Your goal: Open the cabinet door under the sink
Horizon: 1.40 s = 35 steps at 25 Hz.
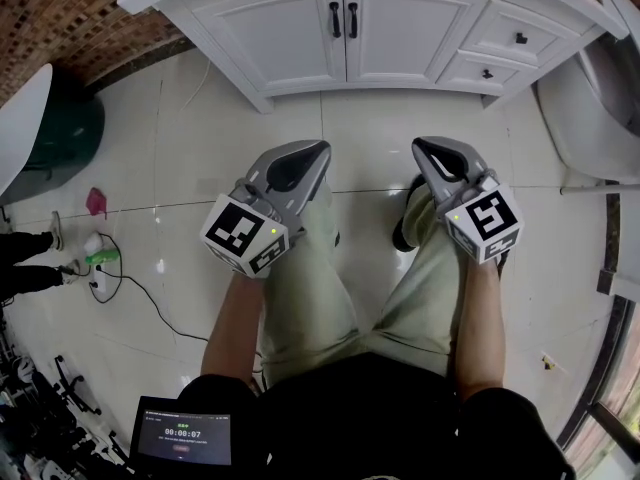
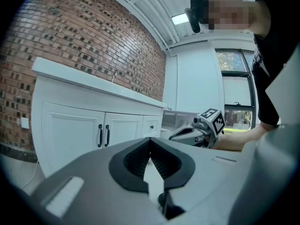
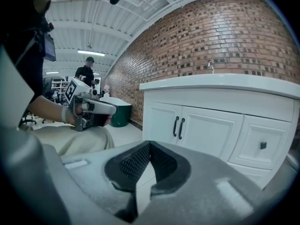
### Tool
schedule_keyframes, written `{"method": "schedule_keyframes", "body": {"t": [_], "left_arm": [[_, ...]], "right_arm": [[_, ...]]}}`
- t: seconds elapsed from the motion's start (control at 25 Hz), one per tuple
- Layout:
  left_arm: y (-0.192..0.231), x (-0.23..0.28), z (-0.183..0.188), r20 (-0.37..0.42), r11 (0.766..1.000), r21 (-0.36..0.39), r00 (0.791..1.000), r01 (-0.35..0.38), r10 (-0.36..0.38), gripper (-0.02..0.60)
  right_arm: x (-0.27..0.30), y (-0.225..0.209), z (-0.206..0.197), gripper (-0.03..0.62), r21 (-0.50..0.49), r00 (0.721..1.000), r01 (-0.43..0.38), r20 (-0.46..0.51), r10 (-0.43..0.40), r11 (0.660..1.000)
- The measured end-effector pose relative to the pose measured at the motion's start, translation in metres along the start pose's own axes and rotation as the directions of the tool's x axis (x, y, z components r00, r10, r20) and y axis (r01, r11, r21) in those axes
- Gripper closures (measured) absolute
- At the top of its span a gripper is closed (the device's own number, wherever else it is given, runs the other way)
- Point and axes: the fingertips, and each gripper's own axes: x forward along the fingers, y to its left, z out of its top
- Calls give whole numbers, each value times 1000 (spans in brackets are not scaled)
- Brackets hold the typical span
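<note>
Cabinet doors stand shut under the sink counter, well apart from both tools. The left hand-held gripper and right hand-held gripper are closed on nothing. The upright black handles lie at 12 o'clock from the left, 11 o'clock from the right. The left looks better lined up.

approach: glossy cream tile floor lies open between the knees and the white panelled cabinet doors.
handles: two black bar handles side by side at the door seam, open air in front.
left flank: dark green round tub by the brick wall, well apart from the doors.
right flank: white curved fixture just beside the white drawer stack.
floor left: black cable loop, off the approach.
below: khaki-trousered legs.
</note>
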Motion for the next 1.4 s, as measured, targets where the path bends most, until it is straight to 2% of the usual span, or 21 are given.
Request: {"method": "schedule_keyframes", "body": {"t": [0.32,0.4,0.56,0.68,0.88,0.92,0.96,1.4], "left_arm": [[39,30,12,-29,999,29,999,17,-17,565],[49,34,16,-27,1000,23,999,21,-20,565],[66,44,25,-2,999,4,999,32,-32,565],[73,55,27,-12,999,11,999,41,-41,565],[89,66,26,-30,999,17,998,50,-50,565],[94,67,27,-28,999,14,998,50,-50,565],[98,68,28,-26,999,11,998,50,-50,565],[106,75,33,-18,998,-13,998,63,-64,565]], "right_arm": [[66,-24,6,602,-15,998,-16,-53,16,1000],[87,-36,9,602,-23,999,3,-52,-4,1000],[131,-72,9,602,59,998,58,-40,-56,997],[157,-98,10,602,96,995,94,-29,-92,991],[197,-124,16,602,141,994,109,-26,-106,984],[206,-128,17,539,148,994,105,-30,-102,983],[214,-131,18,513,153,994,103,-35,-99,983],[253,-157,4,510,184,991,125,-80,-112,975]]}}
